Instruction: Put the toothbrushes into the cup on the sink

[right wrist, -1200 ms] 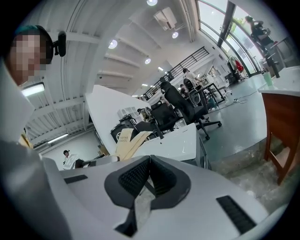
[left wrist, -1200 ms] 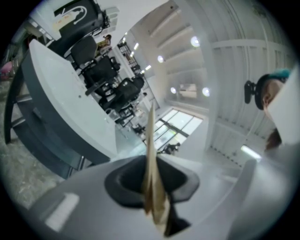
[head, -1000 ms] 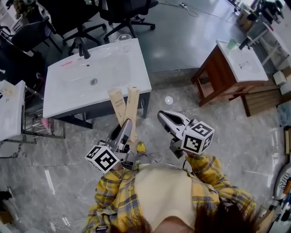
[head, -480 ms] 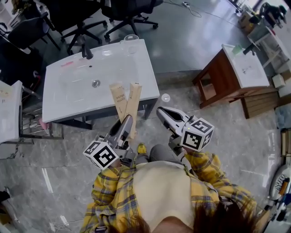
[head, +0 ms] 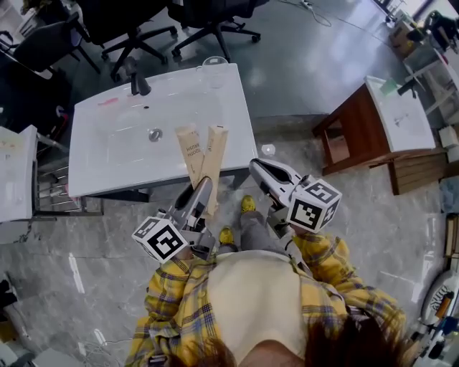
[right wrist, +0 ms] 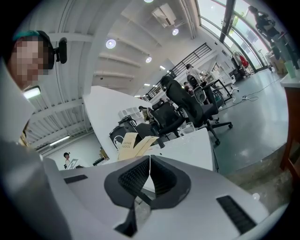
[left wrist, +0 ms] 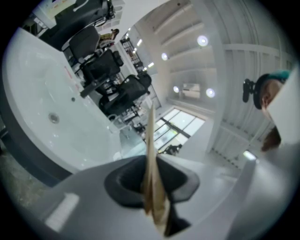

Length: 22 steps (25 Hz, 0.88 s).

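Observation:
Two flat cardboard toothbrush packs (head: 203,152) fan out in a V from my left gripper (head: 204,188), which is shut on their lower ends. They reach over the front edge of the white sink (head: 107,154). In the left gripper view the packs (left wrist: 151,154) show edge-on between the pads. A clear glass cup (head: 213,66) stands at the sink's far right corner, next to the black faucet (head: 136,80). My right gripper (head: 259,172) hangs just right of the sink's front corner, shut and holding nothing. In the right gripper view its pads (right wrist: 161,176) meet, with the packs (right wrist: 133,143) and the cup (right wrist: 188,127) beyond.
A small pink item (head: 107,102) lies on the sink's far left. Black office chairs (head: 208,18) stand behind the sink. A wooden stand with a second basin (head: 358,129) is at the right, a white table (head: 18,172) at the left. A person's feet (head: 244,208) are below.
The person has stepped closer to the sink. Both grippers have moved forward, and the packs now reach over the sink's front edge. Neither grip has changed.

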Available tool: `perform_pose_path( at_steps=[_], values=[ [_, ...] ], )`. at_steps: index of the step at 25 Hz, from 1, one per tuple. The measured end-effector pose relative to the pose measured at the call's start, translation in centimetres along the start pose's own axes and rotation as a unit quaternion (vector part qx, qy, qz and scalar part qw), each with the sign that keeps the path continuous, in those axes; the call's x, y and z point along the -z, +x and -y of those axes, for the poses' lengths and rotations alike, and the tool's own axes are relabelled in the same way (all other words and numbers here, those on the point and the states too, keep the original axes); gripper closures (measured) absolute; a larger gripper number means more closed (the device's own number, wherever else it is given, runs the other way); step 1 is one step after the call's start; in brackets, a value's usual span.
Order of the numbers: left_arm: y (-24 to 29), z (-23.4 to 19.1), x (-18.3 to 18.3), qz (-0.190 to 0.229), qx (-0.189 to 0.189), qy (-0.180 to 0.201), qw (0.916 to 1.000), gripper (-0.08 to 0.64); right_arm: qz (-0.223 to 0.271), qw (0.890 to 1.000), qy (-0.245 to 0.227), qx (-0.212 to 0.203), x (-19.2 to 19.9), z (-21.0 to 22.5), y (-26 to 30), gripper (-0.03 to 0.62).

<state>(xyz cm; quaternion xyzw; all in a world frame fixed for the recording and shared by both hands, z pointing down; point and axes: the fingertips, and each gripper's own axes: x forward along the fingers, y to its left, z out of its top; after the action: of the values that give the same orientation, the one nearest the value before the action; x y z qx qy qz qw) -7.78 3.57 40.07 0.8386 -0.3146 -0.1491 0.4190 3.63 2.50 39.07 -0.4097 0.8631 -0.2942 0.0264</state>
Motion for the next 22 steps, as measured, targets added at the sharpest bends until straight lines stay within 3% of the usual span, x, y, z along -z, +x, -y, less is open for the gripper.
perform_pose_path(
  at_steps=[11,19,22],
  values=[
    [8.3,-1.1,-3.2,0.03,-0.014,-0.013,0.9994,0.495,-0.036,0.998,-0.017,-0.054,-5.4,5.0,4.3,0.578],
    [9.9,-2.1,-3.3,0.059,-0.02,-0.05,0.9968,0.495,-0.056,0.995,-0.02,-0.083,-5.9,7.0,5.7,0.578],
    [10.1,-2.1,-3.4,0.066,-0.027,-0.046,0.9964,0.497,-0.064,0.993,-0.02,-0.096,-6.0,7.3,6.1,0.577]
  ],
)
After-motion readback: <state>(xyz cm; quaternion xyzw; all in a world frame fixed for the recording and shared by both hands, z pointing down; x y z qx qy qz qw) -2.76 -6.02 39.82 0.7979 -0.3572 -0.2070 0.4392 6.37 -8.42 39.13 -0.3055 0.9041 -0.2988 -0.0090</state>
